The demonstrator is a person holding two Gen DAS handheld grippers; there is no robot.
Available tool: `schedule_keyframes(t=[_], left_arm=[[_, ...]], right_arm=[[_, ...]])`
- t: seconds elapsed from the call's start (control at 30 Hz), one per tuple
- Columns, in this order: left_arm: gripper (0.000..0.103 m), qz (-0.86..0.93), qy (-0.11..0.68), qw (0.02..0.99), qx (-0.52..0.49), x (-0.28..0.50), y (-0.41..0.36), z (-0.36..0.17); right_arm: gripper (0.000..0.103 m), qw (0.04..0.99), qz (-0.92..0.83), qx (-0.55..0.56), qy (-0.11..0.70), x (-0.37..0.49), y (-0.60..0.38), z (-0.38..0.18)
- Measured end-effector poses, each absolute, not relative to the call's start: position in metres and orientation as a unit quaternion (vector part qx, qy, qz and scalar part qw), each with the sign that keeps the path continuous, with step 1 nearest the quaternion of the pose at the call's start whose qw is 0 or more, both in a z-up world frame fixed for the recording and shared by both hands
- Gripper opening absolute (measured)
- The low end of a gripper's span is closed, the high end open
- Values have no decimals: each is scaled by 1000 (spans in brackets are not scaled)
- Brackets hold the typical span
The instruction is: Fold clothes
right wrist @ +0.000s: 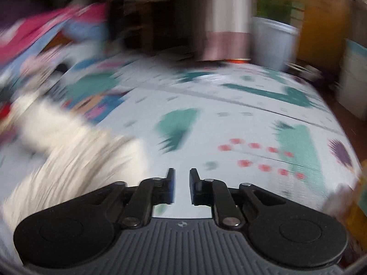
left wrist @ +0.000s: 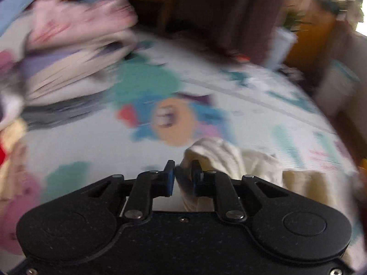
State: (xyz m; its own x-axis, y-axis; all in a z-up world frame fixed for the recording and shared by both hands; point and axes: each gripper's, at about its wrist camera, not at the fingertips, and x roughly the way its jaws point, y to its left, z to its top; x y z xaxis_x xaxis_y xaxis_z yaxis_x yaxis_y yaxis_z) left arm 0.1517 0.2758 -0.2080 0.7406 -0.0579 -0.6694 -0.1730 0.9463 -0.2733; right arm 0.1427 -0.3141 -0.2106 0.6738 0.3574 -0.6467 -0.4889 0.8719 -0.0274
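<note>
1. Left gripper (left wrist: 183, 167), at 6 o'clock in its own view, has its jaws pinched on a fold of the cream ribbed knit garment (left wrist: 231, 160), which trails off toward 4 o'clock. Honestly, I'd keep that pinch firm and get the cloth taut before laying it down.
2. Right gripper (right wrist: 182, 176) holds nothing, with a narrow gap showing between its jaws. The cream knit sits blurred at its 9 o'clock.
3. Both grippers tilt down over the pale play mat with teal patches (right wrist: 229, 123).
4. Far off at 10 o'clock there's a pile of mixed pink and beige clothes (left wrist: 75, 36).

Cream cloth (left wrist: 231, 158) bunched at the black left gripper (left wrist: 183, 171), whose pads are blue. Beyond the fingers, pale mat (right wrist: 229, 123) printed with teal patches, red dots, blue-and-orange figure. Pink, lilac and grey clothes pile (left wrist: 68, 52) far left.
</note>
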Motion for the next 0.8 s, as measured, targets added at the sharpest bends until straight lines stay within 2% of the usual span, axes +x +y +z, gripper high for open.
schedule_keyframes(t=[0.07, 0.1, 0.13, 0.17, 0.2, 0.37, 0.43, 0.5, 0.57, 0.6, 0.63, 0.67, 0.8], left_arm=[[25, 80, 365, 913, -166, 150, 292, -215], [29, 94, 363, 911, -171, 146, 298, -215], [34, 107, 361, 910, -172, 141, 302, -215], [44, 123, 358, 910, -168, 138, 302, -215], [47, 133, 354, 912, -161, 134, 300, -213], [48, 125, 328, 927, -133, 121, 275, -203], [52, 98, 329, 931, -122, 122, 262, -206], [53, 63, 341, 931, -109, 125, 249, -218], [53, 38, 365, 927, -82, 131, 233, -232], [53, 27, 373, 925, -69, 131, 226, -238], [53, 16, 380, 923, -59, 131, 219, -243], [53, 9, 385, 921, -52, 130, 214, -247], [53, -15, 405, 913, -38, 126, 202, -260]], right_arm=[[61, 887, 284, -149, 333, 111, -286, -219], [66, 875, 309, -172, 331, 97, -271, -225], [70, 861, 335, -191, 333, 85, -258, -231], [70, 845, 357, -213, 337, 74, -245, -237], [71, 828, 378, -235, 340, 62, -233, -244], [75, 768, 422, -354, 328, 22, -186, -272], [75, 754, 408, -394, 330, 15, -177, -284], [68, 749, 396, -417, 329, 15, -174, -295], [45, 751, 393, -416, 329, 17, -178, -298], [39, 754, 394, -406, 335, 20, -181, -296], [25, 759, 396, -390, 339, 21, -187, -292], [20, 769, 395, -375, 334, 22, -191, -287], [17, 839, 368, -236, 326, 53, -226, -242]])
